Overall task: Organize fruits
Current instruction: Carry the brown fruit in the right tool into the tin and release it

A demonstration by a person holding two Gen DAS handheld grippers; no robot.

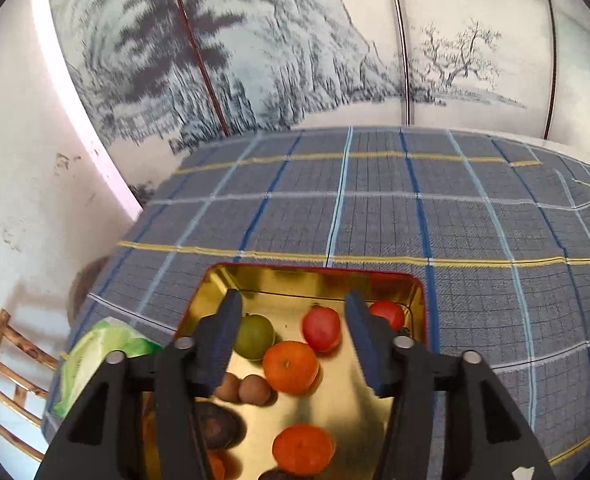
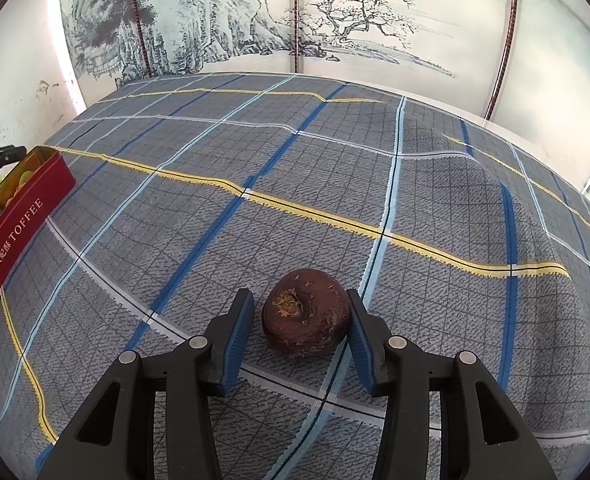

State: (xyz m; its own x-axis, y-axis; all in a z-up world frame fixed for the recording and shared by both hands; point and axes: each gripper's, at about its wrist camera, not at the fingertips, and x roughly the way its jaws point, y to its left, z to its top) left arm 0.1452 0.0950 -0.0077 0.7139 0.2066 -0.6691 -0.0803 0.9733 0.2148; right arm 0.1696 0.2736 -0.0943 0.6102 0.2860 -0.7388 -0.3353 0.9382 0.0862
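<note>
Left wrist view: the left tool (image 1: pixel 293 312) hangs over the gold-lined tin (image 1: pixel 279 276), its jaws standing partly apart with nothing gripped between them, most likely because this is the drop-off spot for gathered fruit. Below and between its fingers lie a tangerine (image 1: pixel 291 366), a red tomato-like fruit (image 1: pixel 321 328) and a green fruit (image 1: pixel 255 336); two small brown longan-like fruits (image 1: pixel 241 388) sit nearer the left finger, a second tangerine (image 1: pixel 303 448) closer to the tool body, and a second red fruit (image 1: pixel 387 314) just beyond the right finger. A dark round fruit (image 1: pixel 215 424) rests under the left finger's base.

Right wrist view: the right tool (image 2: pixel 299 312) straddles a dark maroon fruit (image 2: pixel 307 314) lying alone on the checked tabletop (image 2: pixel 415 200), well apart from the tin (image 2: pixel 19 216) off to the tool's left. The right pad looks to touch its side; the left pad stands just clear, so it brackets the fruit without clamping it. The fruit is round, dull and scuffed, with a rough tan stem scar facing the camera.
</note>
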